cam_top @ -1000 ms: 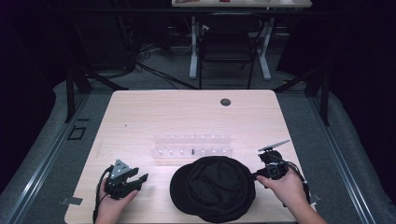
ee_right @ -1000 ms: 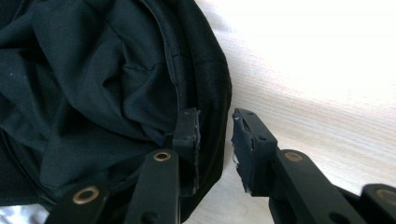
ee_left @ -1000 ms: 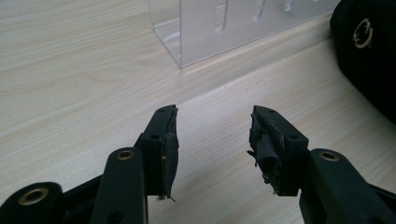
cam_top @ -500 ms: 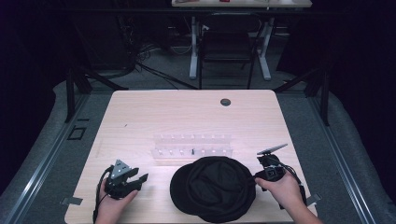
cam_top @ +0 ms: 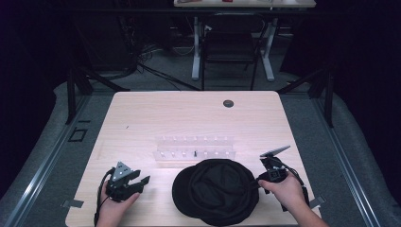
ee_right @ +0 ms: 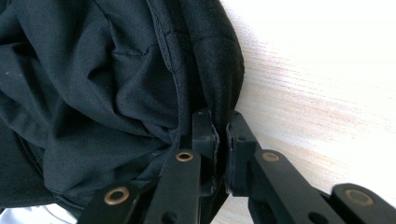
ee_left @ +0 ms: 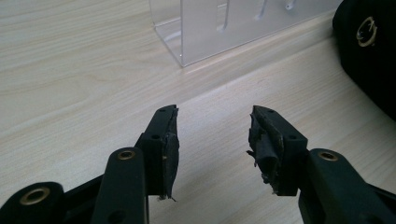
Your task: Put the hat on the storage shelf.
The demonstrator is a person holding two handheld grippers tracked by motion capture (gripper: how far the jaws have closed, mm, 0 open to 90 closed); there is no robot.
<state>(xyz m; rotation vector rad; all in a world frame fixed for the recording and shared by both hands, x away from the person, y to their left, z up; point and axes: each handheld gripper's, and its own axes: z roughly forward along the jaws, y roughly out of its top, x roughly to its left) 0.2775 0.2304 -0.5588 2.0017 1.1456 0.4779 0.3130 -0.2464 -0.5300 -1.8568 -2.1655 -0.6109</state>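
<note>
A black cap [cam_top: 215,189] lies open side up near the table's front edge, also seen as dark folded fabric [ee_right: 116,79]. My right gripper [cam_top: 255,182] reaches in from the cap's right side. Its jaws have just been closing, and in the right gripper view they [ee_right: 219,123] pinch the cap's rim between the pads. My left gripper [cam_top: 141,179] rests on the table left of the cap, apart from it. Its jaws [ee_left: 212,135] stand open with only bare wood between them, and the cap's edge [ee_left: 369,56] lies off to their right.
A clear acrylic rack [cam_top: 195,147] stands just behind the cap, its near corner [ee_left: 224,28] ahead of my left gripper. The light wooden table [cam_top: 189,113] has a round cable hole [cam_top: 228,103] at the back. A dark chair [cam_top: 230,47] stands beyond the table.
The right gripper's jaws have closed onto the cap's right rim, with the hand barely shifting. The left gripper and the cap have stayed where they were.
</note>
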